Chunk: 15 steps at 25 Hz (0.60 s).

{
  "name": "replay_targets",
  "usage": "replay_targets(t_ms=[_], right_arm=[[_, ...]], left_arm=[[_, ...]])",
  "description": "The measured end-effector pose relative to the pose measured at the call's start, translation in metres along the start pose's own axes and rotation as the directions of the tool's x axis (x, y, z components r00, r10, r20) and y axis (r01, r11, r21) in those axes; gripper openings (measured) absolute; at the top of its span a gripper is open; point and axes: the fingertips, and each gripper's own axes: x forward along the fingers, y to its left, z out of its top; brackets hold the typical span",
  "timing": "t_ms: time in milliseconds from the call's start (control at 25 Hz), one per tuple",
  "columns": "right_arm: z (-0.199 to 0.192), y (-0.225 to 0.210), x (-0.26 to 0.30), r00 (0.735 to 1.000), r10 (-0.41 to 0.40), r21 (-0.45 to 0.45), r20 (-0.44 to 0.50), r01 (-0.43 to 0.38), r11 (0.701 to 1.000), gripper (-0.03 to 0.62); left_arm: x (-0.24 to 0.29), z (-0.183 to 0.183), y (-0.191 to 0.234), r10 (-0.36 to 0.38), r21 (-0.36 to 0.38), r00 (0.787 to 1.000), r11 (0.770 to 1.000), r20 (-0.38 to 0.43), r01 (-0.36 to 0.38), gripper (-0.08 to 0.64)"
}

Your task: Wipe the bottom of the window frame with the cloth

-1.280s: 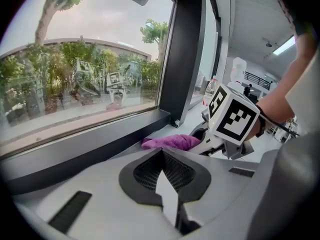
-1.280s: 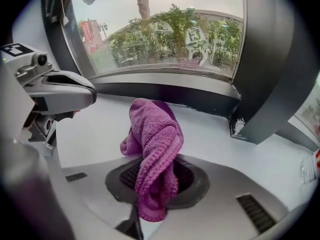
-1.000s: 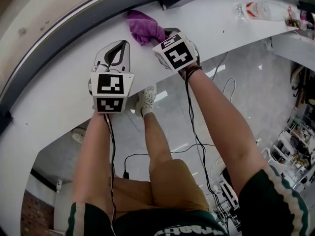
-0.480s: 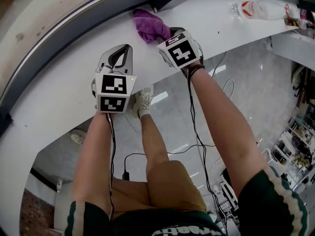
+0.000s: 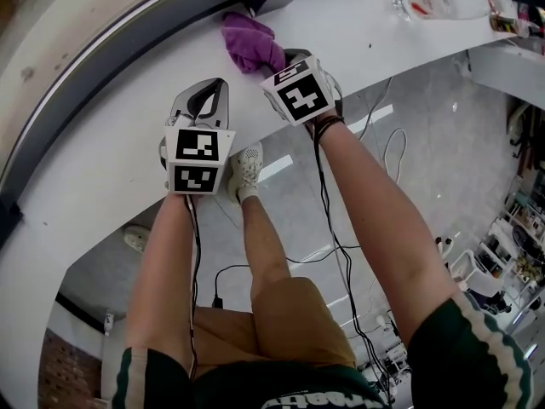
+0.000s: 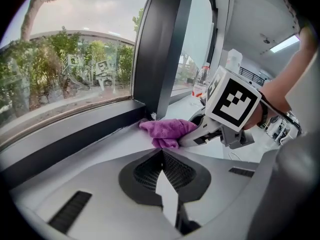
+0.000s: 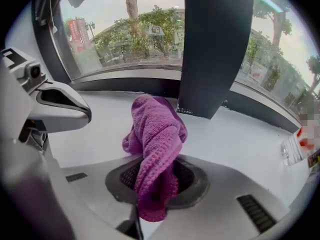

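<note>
Currently the purple cloth [image 7: 156, 134] is pinched in the right gripper [image 7: 152, 194], bunched ahead of its jaws on the white sill [image 7: 95, 134], near the dark window frame [image 7: 120, 84] beyond the tips. The left gripper [image 6: 162, 153] is closed on nothing, off to the left. Risks judged: the narrow fold could be dragged loose by friction; the frame's bottom rail could be missed if the sill alone is rubbed.
</note>
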Motion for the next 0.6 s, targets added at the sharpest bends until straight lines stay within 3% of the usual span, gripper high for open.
replay_targets(t_ms=[600], right_arm=[[-0.042, 0.022, -0.016, 0.998, 0.055, 0.055, -0.021, -0.054, 0.997, 0.089]], left_arm=[[0.006, -0.019, -0.027, -0.018, 0.022, 0.999, 1.0, -0.042, 0.019, 0.006]])
